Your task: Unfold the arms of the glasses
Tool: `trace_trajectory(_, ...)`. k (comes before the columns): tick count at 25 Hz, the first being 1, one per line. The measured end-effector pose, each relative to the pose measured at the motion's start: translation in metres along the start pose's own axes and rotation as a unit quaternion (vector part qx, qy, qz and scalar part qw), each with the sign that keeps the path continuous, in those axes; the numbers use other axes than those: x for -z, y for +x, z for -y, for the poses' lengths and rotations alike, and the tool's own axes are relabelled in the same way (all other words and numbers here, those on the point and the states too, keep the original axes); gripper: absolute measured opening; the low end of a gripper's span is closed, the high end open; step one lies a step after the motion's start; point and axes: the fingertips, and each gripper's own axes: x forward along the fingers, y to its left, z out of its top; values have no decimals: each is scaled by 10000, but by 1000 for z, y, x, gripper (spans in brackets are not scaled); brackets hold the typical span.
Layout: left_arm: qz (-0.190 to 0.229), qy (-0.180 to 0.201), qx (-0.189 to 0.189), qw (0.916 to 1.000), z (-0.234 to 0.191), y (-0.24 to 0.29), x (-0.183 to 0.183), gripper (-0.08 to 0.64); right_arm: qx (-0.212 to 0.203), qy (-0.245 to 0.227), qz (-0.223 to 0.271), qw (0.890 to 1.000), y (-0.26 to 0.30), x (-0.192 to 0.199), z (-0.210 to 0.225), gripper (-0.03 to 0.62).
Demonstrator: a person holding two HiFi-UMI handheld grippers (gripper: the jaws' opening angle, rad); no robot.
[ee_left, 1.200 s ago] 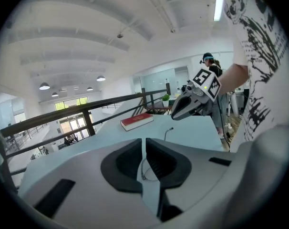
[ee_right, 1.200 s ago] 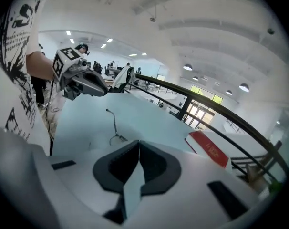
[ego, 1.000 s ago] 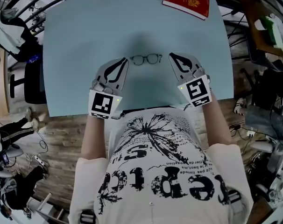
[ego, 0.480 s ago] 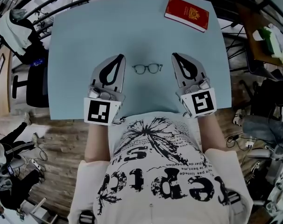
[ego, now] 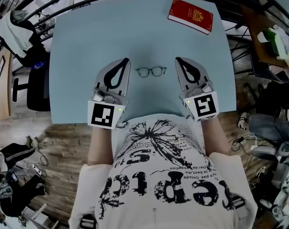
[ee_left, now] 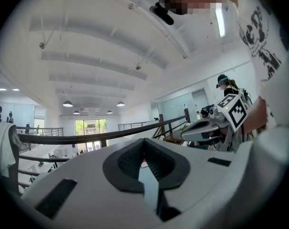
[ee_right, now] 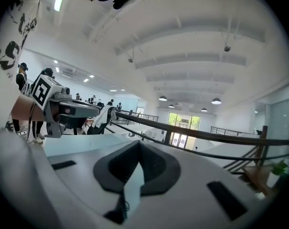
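A pair of thin dark-framed glasses (ego: 151, 71) lies on the light blue table (ego: 87, 42), between my two grippers. Its arms are too small to make out. My left gripper (ego: 125, 60) hovers just left of the glasses, shut and holding nothing. My right gripper (ego: 178, 59) hovers just right of them, also shut and empty. Neither touches the glasses. In the left gripper view my left gripper (ee_left: 144, 141) has its jaw tips together. The right gripper view shows my right gripper (ee_right: 139, 144) the same way. Both gripper views look level, over the table, so the glasses are hidden there.
A red book (ego: 190, 15) lies at the table's far right corner. The near table edge (ego: 149, 114) runs just under my wrists. Chairs, cables and clutter lie on the floor around the table. A black railing (ee_right: 206, 137) crosses the room beyond.
Both grippers have lifted off the table toward the camera and levelled out, still on either side of the glasses. The glasses have not moved.
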Motion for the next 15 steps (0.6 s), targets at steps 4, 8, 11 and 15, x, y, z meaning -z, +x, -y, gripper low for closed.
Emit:
trace_trajectory(4,-61,-26,14,10000,-1,1,8,18,28,59,-21,10000,2,4,1,9)
trace_trajectory(8,-124,-39,-11,9999,-5,3,13,18,124,83,-4,9999,6,6,3,8)
trace_trajectory(11,-161,-41,-12,9999,-8,3,13,18,221,107,-31,9997,8,7,5,9)
trace_trajectory(15,-220,0,-53,9997,-16,1,14,18,312,105,-123,9994,11,8,3,8)
